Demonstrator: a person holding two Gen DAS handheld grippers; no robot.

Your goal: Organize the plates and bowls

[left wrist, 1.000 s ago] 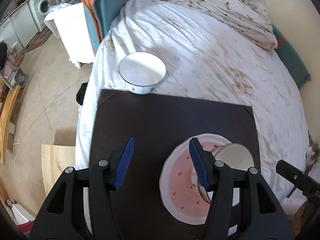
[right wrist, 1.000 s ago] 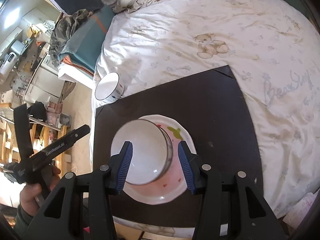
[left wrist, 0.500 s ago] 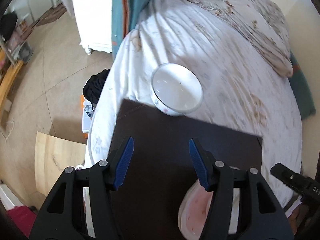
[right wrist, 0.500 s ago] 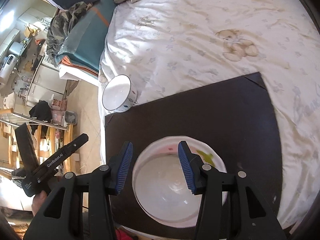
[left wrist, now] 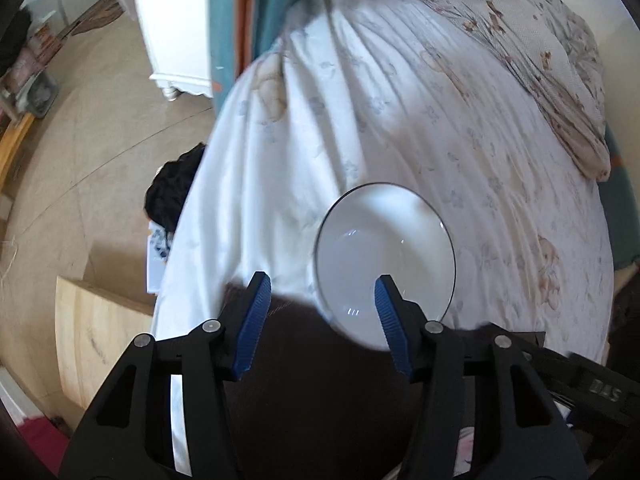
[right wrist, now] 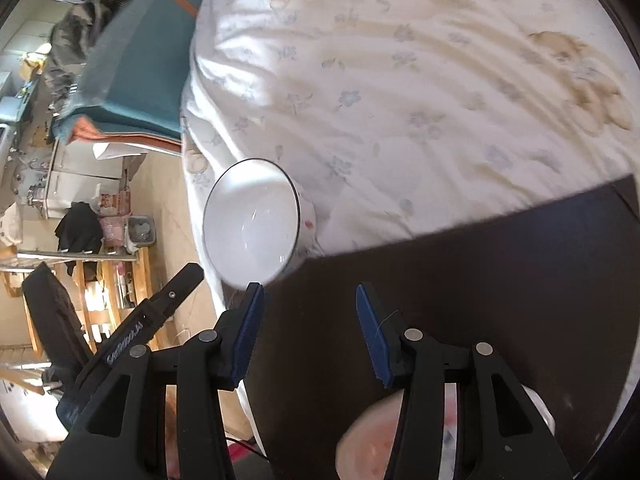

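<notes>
A white bowl (left wrist: 384, 248) with a thin dark rim sits on the bed sheet, touching the far edge of a dark board (left wrist: 340, 392). My left gripper (left wrist: 322, 312) hovers at the bowl's near side with its jaws closing. One fingertip is over the bowl's inside and the other is outside, so the near left rim shows between them, unpressed. In the right wrist view the same bowl (right wrist: 252, 220) lies ahead and to the left. My right gripper (right wrist: 310, 312) is open over the bare board (right wrist: 480, 280). A pink plate (right wrist: 368, 444) peeks out behind its fingers.
A flowered white sheet (left wrist: 400, 100) covers the bed, with a patterned quilt (left wrist: 540, 60) at the far right. Folded teal blankets (right wrist: 136, 72) lie at the bed's left corner. A white cabinet (left wrist: 172, 20), dark clothing (left wrist: 172, 192) and a wooden panel (left wrist: 96, 340) are on the floor to the left.
Both grippers have moved forward and down, away from the pink plate toward the white bowl. The bowl that sat between the right fingers stayed behind on the plate.
</notes>
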